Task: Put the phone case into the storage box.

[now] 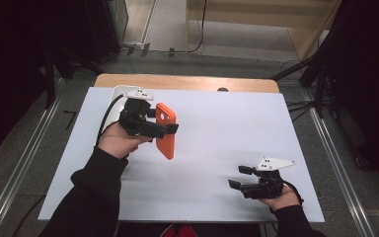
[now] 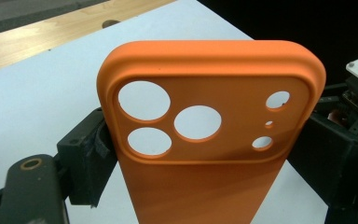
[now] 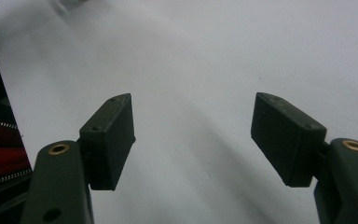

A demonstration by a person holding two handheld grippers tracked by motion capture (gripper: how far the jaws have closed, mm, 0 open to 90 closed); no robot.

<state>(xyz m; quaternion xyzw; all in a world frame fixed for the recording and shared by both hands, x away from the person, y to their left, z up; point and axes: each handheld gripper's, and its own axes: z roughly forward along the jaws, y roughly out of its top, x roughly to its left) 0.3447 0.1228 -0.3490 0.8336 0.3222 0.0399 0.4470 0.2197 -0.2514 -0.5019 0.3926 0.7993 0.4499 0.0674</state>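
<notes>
An orange phone case (image 1: 166,130) is held up off the white table sheet (image 1: 217,123), with my left gripper (image 1: 167,129) shut across its width. In the left gripper view the case (image 2: 205,154) stands between the two jaws, its camera cut-outs at the top and its inner side facing the camera. My right gripper (image 1: 241,177) rests low near the table's front right, pointing left. Its jaws stand wide apart in the right gripper view (image 3: 193,135), with nothing between them and only white sheet beyond.
A wooden table edge (image 1: 187,81) runs along the back of the white sheet. A white object (image 1: 120,91) lies at the sheet's back left corner behind the left gripper. Black stands and cables (image 1: 306,94) sit on the floor to the right.
</notes>
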